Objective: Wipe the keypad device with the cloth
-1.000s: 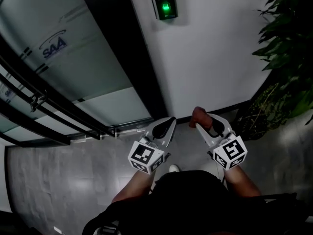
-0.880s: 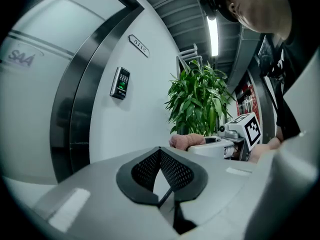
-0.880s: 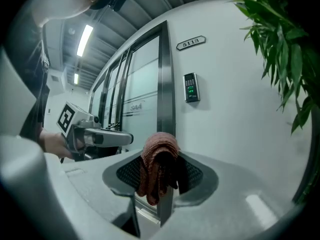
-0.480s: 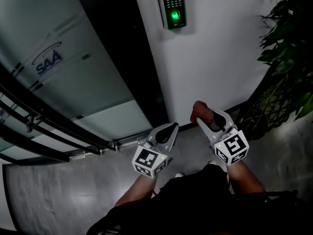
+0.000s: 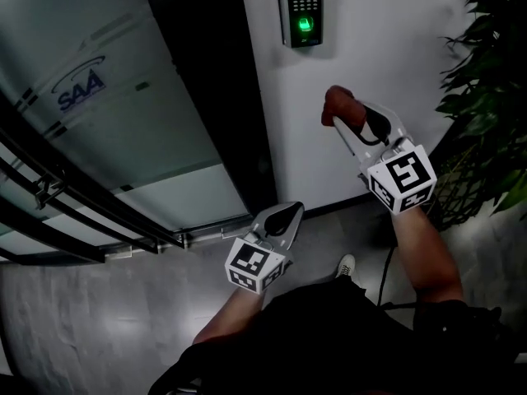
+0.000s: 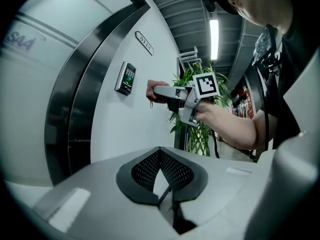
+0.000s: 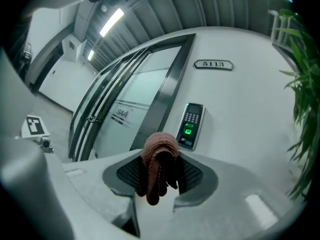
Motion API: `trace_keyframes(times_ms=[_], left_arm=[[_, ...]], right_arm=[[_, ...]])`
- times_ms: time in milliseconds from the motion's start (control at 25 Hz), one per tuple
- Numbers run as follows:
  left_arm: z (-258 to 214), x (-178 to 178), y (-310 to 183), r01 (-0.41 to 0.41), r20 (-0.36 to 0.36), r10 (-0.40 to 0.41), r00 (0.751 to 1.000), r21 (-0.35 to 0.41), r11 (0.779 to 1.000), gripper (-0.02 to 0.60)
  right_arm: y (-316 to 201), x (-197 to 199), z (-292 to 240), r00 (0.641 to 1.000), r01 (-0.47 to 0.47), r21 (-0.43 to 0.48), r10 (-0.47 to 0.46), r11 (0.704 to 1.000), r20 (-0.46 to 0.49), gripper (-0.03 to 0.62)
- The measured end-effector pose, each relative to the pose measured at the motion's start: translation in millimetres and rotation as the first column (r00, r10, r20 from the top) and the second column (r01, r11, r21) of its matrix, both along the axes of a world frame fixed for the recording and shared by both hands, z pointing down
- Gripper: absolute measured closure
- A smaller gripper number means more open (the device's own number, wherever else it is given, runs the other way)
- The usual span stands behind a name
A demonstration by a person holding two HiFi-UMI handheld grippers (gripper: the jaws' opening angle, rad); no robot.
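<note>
White wall [image 5: 370, 48] is carrying the keypad device [image 5: 302, 8]. Below the keypad device, apart from it, the right gripper [image 5: 346, 115] is clamping the brown cloth [image 5: 339, 104], bunched forward, apparently to serve as a wiping pad. Well below the keypad device, the left gripper [image 5: 282, 217] is hanging closed and empty, evidently kept clear.

Head view dim, underexposed. Wall [image 5: 362, 122] is brightest patch, flat grey. Keypad [image 5: 303, 6] green light glows, slightly blown. Plant [image 5: 494, 72] and clothing [image 5: 329, 344] near black, detail lost. Floor [image 5: 99, 303] has faint soft sheen. Both gripper views: heavy fisheye, black vignette at corners, door frame [image 7: 167, 91] bowed. Ceiling light [image 6: 214, 31] clipped white in left gripper view, likewise in right gripper view. Grey foreground in both soft, out of focus. Cloth [image 7: 159, 159] folds shadowed, underside dark.
</note>
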State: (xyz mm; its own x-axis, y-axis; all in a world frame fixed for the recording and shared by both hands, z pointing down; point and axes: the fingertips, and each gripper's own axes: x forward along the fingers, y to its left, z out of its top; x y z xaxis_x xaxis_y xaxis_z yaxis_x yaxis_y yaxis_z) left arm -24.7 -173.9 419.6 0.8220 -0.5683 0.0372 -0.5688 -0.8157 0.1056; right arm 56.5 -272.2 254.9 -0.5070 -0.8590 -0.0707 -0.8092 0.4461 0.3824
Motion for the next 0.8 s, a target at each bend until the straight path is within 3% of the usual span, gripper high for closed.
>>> trace_keyframes(times_ms=[160,320,800], left_arm=[[3,8,3,0.005,0.005,-0.005,1.0,-0.017,1.0,0.566],[-3,3,-7,0.068,0.0,-0.068,0.998,0.003,0.998,0.566],[-5,-23,-25,0.203,0.011,-0.203,0.979,0.002,0.979,0.566]], right_arm=[[-38,-1,-55,0.998,-0.017,0.105,0.023,0.994,-0.064,0.445],[-77,-3,-107,0.993,-0.029,0.186,0.049,0.982,-0.103,0.445],[-134,-22,-176,0.983,-0.083,0.279,0.125,0.957,-0.134,0.445]])
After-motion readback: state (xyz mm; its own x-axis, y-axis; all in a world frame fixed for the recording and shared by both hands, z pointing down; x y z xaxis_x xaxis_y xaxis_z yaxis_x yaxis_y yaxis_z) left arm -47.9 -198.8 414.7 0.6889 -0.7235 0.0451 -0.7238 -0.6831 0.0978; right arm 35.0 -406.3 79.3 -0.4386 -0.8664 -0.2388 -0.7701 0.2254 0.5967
